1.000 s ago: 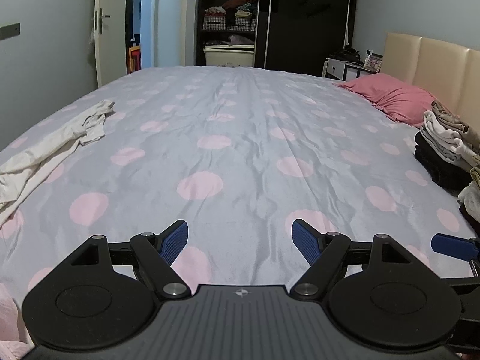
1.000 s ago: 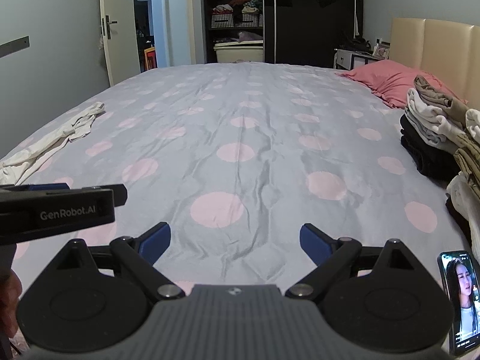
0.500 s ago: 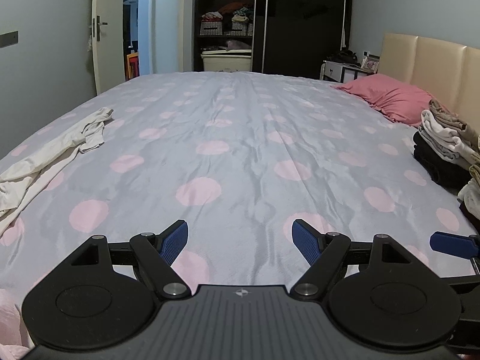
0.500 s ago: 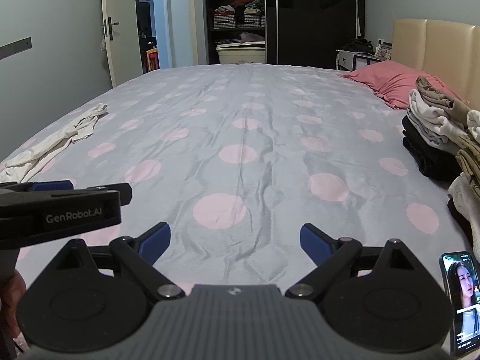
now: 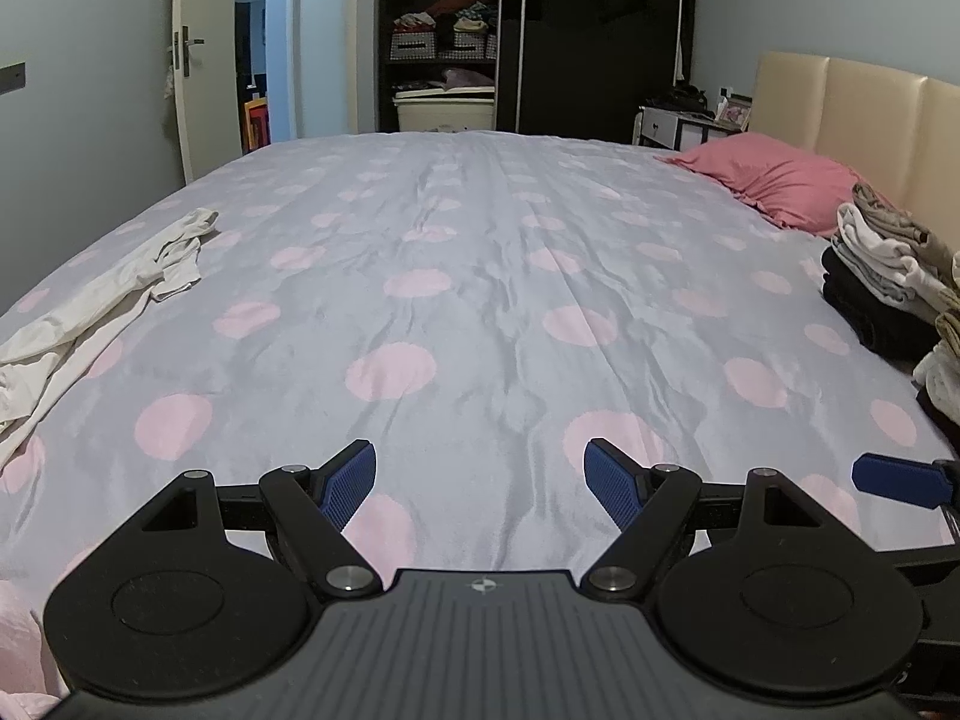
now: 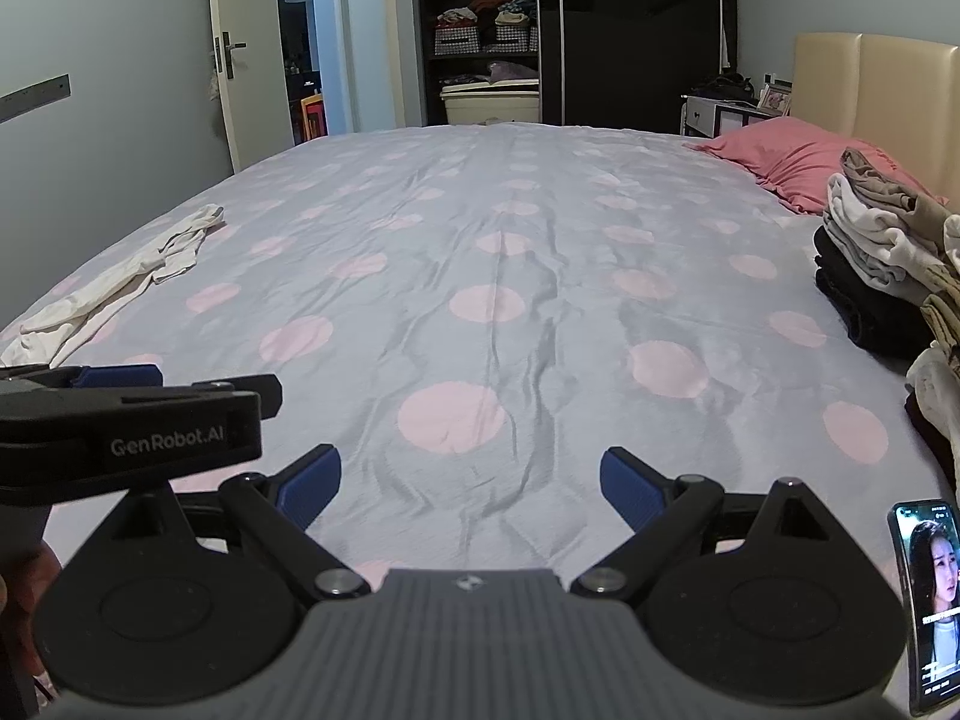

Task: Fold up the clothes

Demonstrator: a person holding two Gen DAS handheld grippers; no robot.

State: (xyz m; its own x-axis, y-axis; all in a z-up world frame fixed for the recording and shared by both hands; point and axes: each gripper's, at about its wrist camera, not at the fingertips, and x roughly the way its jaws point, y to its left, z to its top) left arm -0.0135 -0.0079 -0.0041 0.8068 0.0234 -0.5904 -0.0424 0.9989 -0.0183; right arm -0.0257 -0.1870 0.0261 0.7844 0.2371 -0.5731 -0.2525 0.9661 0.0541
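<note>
A crumpled cream garment [image 5: 102, 306] [image 6: 120, 282] lies along the left side of the bed, well ahead and left of both grippers. My left gripper [image 5: 480, 483] is open over the near edge of the bed, nothing between its blue pads. My right gripper [image 6: 471, 489] is open too, with nothing held. A stack of folded clothes [image 5: 888, 276] [image 6: 882, 258] in black, white and tan sits at the right edge. The body of the left gripper [image 6: 132, 426] shows at the left of the right wrist view.
The bed [image 5: 480, 276] has a grey cover with pink dots. A pink pillow [image 5: 768, 180] lies by the beige headboard [image 5: 870, 114]. A phone [image 6: 927, 606] with a lit screen stands at the near right. A dark wardrobe [image 5: 540, 36] and an open door [image 5: 192, 60] are beyond.
Both views have tilted up slightly, so the bed sits lower in the frames. The garments have not moved and both grippers have stayed open.
</note>
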